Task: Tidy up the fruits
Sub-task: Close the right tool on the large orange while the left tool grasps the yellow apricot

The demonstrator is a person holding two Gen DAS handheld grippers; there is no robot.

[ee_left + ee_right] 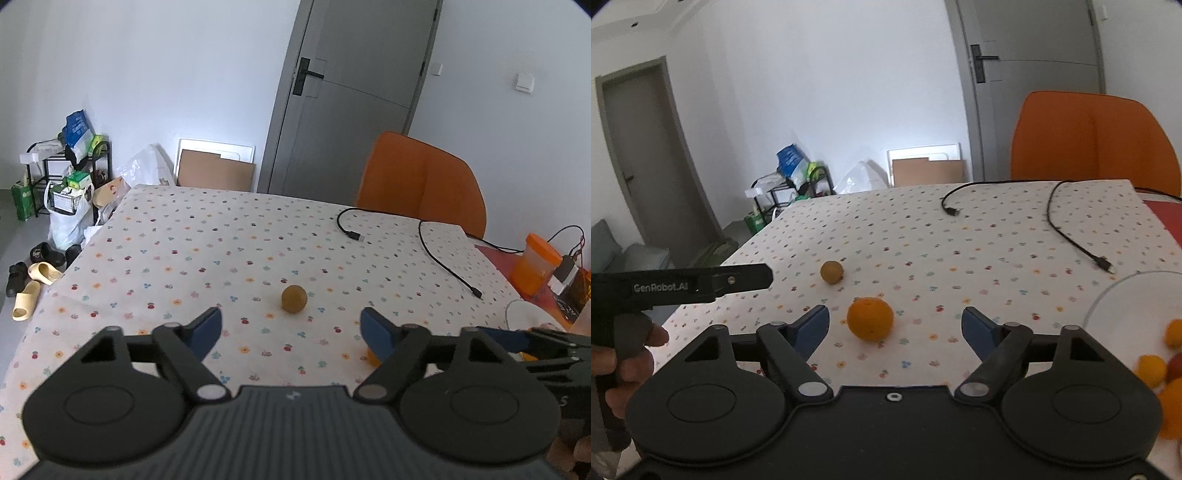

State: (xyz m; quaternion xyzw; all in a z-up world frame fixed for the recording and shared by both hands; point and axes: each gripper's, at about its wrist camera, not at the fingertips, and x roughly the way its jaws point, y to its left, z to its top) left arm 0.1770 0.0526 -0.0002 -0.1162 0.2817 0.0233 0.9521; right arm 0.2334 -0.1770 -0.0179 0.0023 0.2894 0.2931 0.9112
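A small brownish-yellow round fruit (294,299) lies on the flowered tablecloth (221,258), just ahead of my open left gripper (291,328) and apart from both blue pads. An orange (870,318) sits between the fingertips of my open right gripper (895,325), nearer the left pad and touching neither. In the left wrist view this orange (372,357) peeks out from behind the right finger. The small fruit (832,272) also shows in the right wrist view, beyond the orange. The left gripper (767,277) is seen there from the side, held by a hand (635,354).
A clear plate (1108,295) at the right holds several orange and red fruits (1152,369). A black cable (436,254) snakes across the far right of the table. An orange chair (421,177) stands behind it. An orange cup (535,262) stands at the right edge.
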